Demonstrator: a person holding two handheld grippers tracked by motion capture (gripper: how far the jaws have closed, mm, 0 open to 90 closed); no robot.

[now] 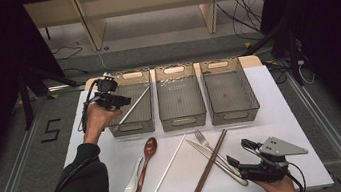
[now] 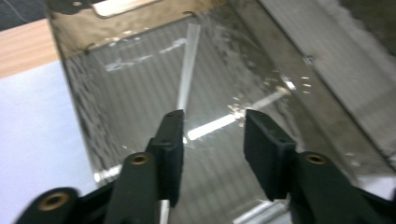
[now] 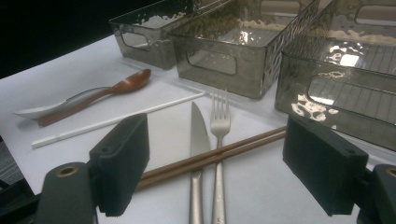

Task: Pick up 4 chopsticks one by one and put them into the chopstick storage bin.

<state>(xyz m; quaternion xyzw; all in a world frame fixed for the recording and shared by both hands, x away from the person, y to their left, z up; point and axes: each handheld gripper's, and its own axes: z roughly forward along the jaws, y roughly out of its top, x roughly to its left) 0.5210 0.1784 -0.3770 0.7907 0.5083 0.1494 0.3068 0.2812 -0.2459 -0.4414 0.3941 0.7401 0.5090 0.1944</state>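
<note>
My left gripper [image 1: 124, 101] [image 2: 212, 135] hovers open over the left smoky bin [image 1: 143, 74] [image 2: 79, 42]. A pale straw [image 1: 135, 105] [image 2: 187, 65] lies slanted inside that bin, below and apart from the jaws. Near the table's front right, my right gripper [image 1: 237, 151] [image 3: 217, 172] is spread wide with nothing in it. Ahead of it brown chopsticks [image 1: 209, 163] [image 3: 210, 158] cross a knife [image 1: 201, 148] [image 3: 200, 135] and a fork [image 1: 202, 138] [image 3: 219, 116].
Two more smoky bins, middle [image 1: 184, 122] [image 3: 219, 60] and right [image 1: 236, 116] [image 3: 350, 93], hold nothing. A wooden spoon [image 1: 149, 149] [image 3: 126, 84], a white spoon [image 1: 133, 183] [image 3: 46, 110] and a second white straw [image 1: 168, 167] [image 3: 116, 122] lie on the white table [image 1: 281, 110].
</note>
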